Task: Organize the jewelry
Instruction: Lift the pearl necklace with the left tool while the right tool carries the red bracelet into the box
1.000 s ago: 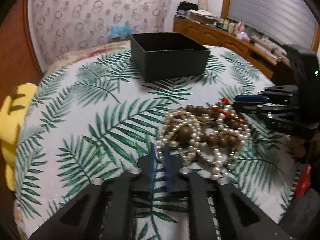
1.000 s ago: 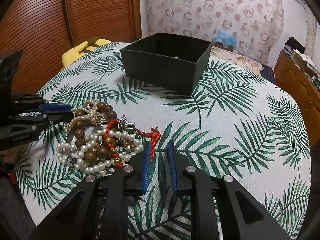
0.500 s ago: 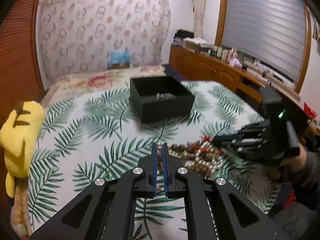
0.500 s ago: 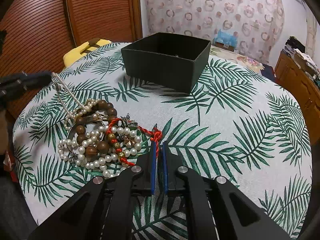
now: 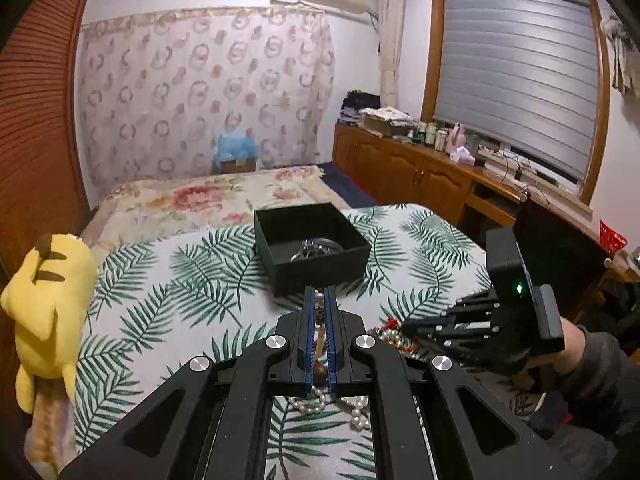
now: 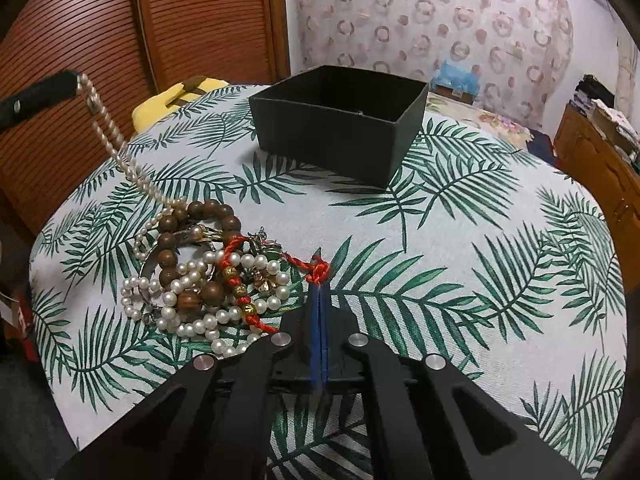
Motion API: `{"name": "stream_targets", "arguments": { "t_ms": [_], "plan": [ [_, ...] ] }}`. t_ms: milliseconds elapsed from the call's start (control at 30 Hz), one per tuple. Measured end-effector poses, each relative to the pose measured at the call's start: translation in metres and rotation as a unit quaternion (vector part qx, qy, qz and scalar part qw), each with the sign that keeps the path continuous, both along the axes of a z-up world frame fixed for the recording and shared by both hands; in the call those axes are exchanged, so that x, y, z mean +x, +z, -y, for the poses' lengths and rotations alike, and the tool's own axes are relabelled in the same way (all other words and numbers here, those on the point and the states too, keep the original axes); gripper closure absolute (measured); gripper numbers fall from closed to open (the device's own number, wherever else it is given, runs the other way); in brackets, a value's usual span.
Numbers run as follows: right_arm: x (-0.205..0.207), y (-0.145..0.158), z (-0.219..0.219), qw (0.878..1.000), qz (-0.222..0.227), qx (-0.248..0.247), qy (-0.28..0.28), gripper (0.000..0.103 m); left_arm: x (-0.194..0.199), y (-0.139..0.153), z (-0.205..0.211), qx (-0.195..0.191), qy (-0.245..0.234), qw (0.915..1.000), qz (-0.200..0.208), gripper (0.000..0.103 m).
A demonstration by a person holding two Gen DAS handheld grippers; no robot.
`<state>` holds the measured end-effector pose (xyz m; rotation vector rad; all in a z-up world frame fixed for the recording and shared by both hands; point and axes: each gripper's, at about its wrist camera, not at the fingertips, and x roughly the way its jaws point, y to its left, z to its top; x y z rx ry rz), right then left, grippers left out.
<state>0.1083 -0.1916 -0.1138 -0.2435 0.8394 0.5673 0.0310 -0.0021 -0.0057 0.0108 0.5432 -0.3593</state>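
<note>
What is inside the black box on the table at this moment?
In the left wrist view, the black box holds a small silvery piece of jewelry. The near wall hides part of the floor, so more may lie there.

A pearl strand is stretched taut upward from the tangled jewelry heap, near an open black box.

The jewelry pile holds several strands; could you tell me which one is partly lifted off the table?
The pearl strand: pinched in the left hand-held gripper, it slants upward, while the brown bead bracelet and red cord lie flat.
</note>
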Motion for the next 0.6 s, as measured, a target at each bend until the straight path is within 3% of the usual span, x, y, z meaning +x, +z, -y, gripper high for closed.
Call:
{"name": "stream_targets", "arguments": {
  "t_ms": [400, 600],
  "plan": [
    [-0.015, 0.061, -0.002, 0.997, 0.070, 0.022, 0.013, 0.103, 0.008, 0.018, -0.001, -0.004, 0.000, 0.9997, 0.024, 0.099],
    [-0.005, 0.031, -0.005, 0.999, 0.038, -0.004, 0.006, 0.102, 0.012, 0.020, 0.001, -0.004, -0.003, 0.9997, 0.024, 0.099]
  ]
}}
